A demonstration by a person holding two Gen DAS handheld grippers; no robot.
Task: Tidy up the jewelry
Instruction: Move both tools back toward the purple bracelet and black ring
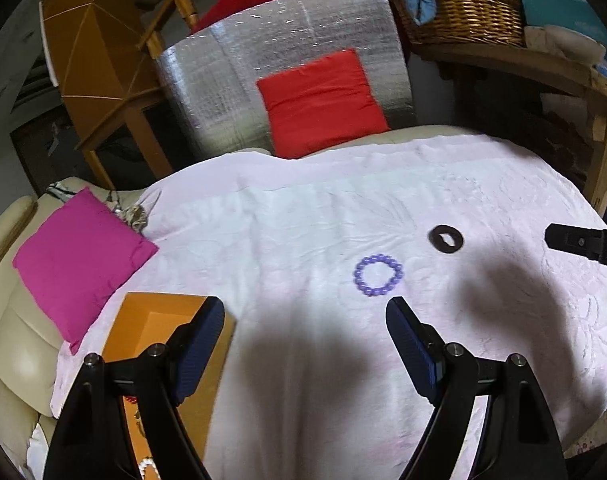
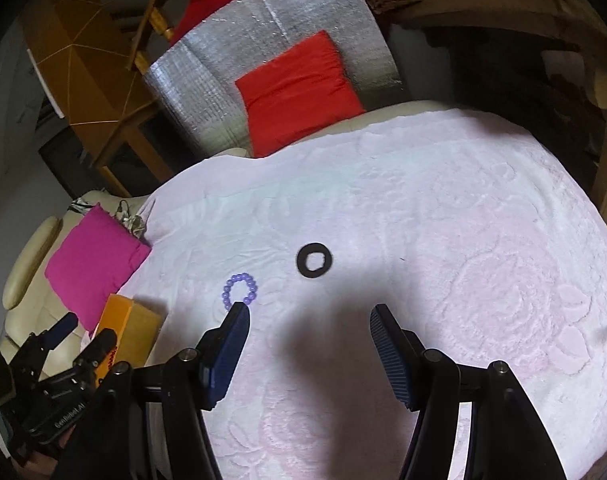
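- The purple bead bracelet (image 1: 378, 275) lies flat on the pale pink embossed cloth (image 1: 303, 220), a closed ring of round beads, touched by nothing.
- Just beside it, further from us and to the right in the left wrist view, we see a black ring (image 1: 446, 239), also flat on the cloth and apart from the bracelet.
- In the right wrist view the same bracelet (image 2: 240, 289) sits just past the tip of one blue pad, and the black ring (image 2: 314, 261) lies ahead between the two fingers' lines.
- Our left gripper (image 1: 305, 320) hangs over the cloth with its jaws wide apart and nothing between them; the bracelet is just ahead of its right-hand fingertip.
- Our right gripper (image 2: 309, 326) is spread too, its jaws gripping nothing, only bare cloth and shadow between the pads.
- An orange box (image 1: 163, 320) stands open at the cloth's left edge, partly behind the left gripper's finger; small beads, red and white, show low beside it.
- A magenta cushion (image 1: 79, 260) rests on the cream sofa (image 1: 11, 340) to the left of the box.
- At the far edge a red cushion (image 1: 321, 102) leans against a silver foil panel (image 1: 223, 80).
- A wicker basket (image 1: 467, 12) stands on a wooden shelf at the upper right.
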